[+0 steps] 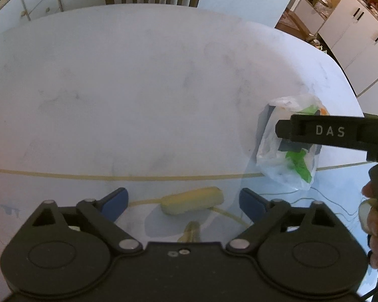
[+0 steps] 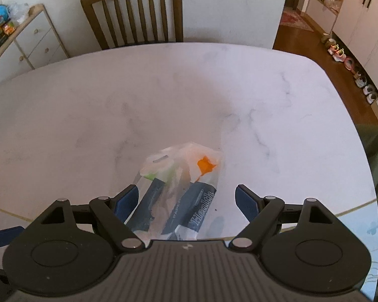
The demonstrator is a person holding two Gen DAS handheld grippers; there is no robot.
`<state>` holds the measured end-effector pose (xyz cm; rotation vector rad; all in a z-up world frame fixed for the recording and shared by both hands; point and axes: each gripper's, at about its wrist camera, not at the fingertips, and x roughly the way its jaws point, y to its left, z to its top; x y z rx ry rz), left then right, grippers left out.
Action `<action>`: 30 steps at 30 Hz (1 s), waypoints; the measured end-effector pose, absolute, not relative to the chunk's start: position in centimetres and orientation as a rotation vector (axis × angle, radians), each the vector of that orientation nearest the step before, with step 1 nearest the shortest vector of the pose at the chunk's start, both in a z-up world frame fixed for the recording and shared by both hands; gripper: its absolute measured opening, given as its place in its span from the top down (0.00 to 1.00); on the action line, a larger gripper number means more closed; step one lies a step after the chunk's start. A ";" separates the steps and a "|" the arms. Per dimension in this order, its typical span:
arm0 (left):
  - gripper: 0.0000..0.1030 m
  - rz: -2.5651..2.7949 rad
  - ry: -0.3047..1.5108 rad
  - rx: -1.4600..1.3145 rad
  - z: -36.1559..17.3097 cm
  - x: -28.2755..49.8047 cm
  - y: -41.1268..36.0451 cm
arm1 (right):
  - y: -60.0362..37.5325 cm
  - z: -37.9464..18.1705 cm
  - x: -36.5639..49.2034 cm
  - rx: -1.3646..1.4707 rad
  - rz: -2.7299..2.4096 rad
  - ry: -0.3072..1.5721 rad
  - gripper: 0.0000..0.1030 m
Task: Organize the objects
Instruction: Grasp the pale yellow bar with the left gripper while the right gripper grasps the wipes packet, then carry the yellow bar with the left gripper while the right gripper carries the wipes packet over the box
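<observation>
A home dining room: a marble-topped bench (image 2: 163, 95), a wooden slat-back chair (image 2: 136, 12) at its far side, white cabinets (image 2: 360, 17) and shoes (image 2: 340, 55) far right.

Bag (image 2: 181, 186), yellow roll (image 1: 192, 200) on marble table (image 2: 163, 95)

The table (image 2: 163, 95) was smooth, glossy white marble with grey veins. The bag (image 2: 186, 161) was thin, crinkled, translucent plastic. The chair (image 2: 136, 10) was brown wood. The grippers' (image 2: 186, 201) bodies were matt black plastic with shiny metal pins.
</observation>
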<state>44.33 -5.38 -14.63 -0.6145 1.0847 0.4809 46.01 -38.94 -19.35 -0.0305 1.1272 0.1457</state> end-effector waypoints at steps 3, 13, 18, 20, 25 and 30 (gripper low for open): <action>0.17 0.487 1.081 -0.593 -14.5 44.4 -5.6 | -38.9 -19.9 46.0 -0.027 0.147 1.134 0.19; 0.51 0.459 1.076 -0.595 -13.7 44.6 -6.0 | -38.3 -20.0 45.8 -0.013 0.181 1.127 0.39; 0.51 0.463 1.070 -0.620 -13.7 44.1 -5.9 | -38.3 -19.6 45.3 0.007 0.203 1.126 0.57; 0.51 0.468 1.068 -0.627 -13.6 43.9 -5.8 | -38.4 -19.3 44.9 0.022 0.211 1.123 0.65; 0.51 0.466 1.063 -0.644 -13.0 42.7 -5.6 | -38.6 -18.5 43.6 0.062 0.245 1.127 0.71; 0.51 0.460 1.061 -0.653 -12.0 41.2 -5.3 | -38.2 -16.8 41.3 0.064 0.309 1.115 0.71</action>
